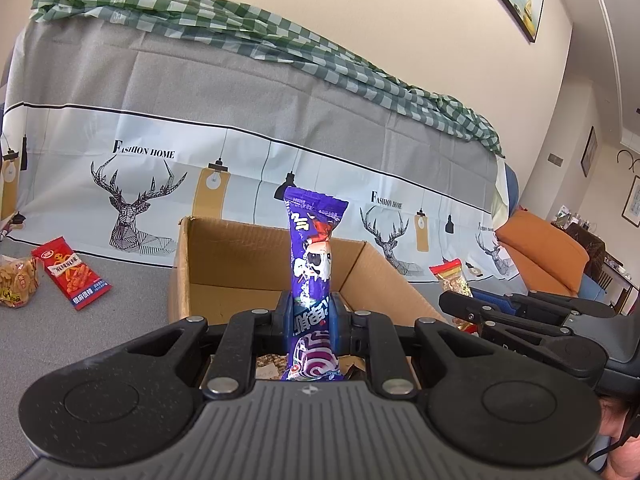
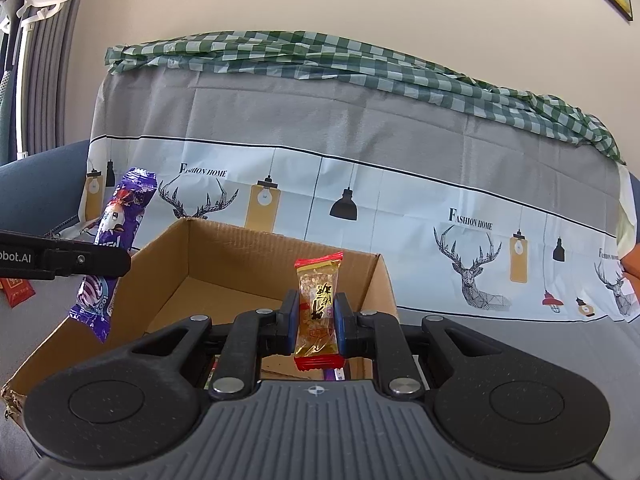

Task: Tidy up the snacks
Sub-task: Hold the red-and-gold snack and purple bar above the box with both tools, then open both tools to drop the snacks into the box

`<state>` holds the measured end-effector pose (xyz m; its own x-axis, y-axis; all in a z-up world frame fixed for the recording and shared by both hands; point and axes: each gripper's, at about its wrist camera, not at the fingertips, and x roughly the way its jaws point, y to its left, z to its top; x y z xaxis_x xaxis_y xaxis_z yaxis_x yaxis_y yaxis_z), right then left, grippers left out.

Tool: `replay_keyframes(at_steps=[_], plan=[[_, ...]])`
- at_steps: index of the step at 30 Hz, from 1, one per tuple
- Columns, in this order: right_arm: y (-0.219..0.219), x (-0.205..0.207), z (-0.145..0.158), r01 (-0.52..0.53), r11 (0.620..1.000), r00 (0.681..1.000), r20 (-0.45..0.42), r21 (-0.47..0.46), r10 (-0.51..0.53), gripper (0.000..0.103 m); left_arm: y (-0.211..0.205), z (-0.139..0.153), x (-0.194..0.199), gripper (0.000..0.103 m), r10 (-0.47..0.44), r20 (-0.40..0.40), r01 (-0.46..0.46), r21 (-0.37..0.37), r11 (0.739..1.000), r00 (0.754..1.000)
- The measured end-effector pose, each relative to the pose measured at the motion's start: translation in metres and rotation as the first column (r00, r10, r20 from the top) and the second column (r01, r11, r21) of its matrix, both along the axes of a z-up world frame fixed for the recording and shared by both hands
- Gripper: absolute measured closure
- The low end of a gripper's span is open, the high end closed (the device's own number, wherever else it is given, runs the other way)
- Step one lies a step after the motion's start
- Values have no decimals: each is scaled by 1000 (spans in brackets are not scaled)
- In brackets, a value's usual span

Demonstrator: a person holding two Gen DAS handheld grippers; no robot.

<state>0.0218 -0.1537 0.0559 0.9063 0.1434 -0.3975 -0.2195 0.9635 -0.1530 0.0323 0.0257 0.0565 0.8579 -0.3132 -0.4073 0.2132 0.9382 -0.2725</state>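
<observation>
My left gripper (image 1: 311,314) is shut on a long purple snack packet (image 1: 314,256) that stands upright above the near edge of an open cardboard box (image 1: 240,256). The right gripper (image 2: 317,312) is shut on a small clear snack packet with red ends (image 2: 318,300), also upright over the cardboard box (image 2: 224,260). In the right wrist view the purple packet (image 2: 118,232) and the left gripper's arm (image 2: 60,260) show at the left, over the box's left wall. The right gripper's arm (image 1: 520,312) and its snack packet (image 1: 450,278) appear at the right of the left wrist view. A few wrappers lie in the box bottom.
A red snack packet (image 1: 72,276) and a bag of yellow crisps (image 1: 18,282) lie on the grey cloth left of the box. Behind stands a sofa under a deer-print cover (image 2: 360,208) with a green checked cloth (image 2: 320,60) on top. An orange cushion (image 1: 540,252) is far right.
</observation>
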Motion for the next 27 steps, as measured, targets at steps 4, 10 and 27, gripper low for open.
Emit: replay_keyframes(at_steps=[4,10,27], plan=[[0,1,0,-6,1000,1000,0,-4,6,84,0,0,0,85,-1,0,1,-1,1000,1000],[-2,2,-1,-15,1000,1000,2,-9,15,84,1,0,0,85,-1,1,1,-1,1000,1000],[5,3,-5,-4,1000,1000,-3,-30,4,43,11,0,4,61,30,-29,-31,-55,998,999]])
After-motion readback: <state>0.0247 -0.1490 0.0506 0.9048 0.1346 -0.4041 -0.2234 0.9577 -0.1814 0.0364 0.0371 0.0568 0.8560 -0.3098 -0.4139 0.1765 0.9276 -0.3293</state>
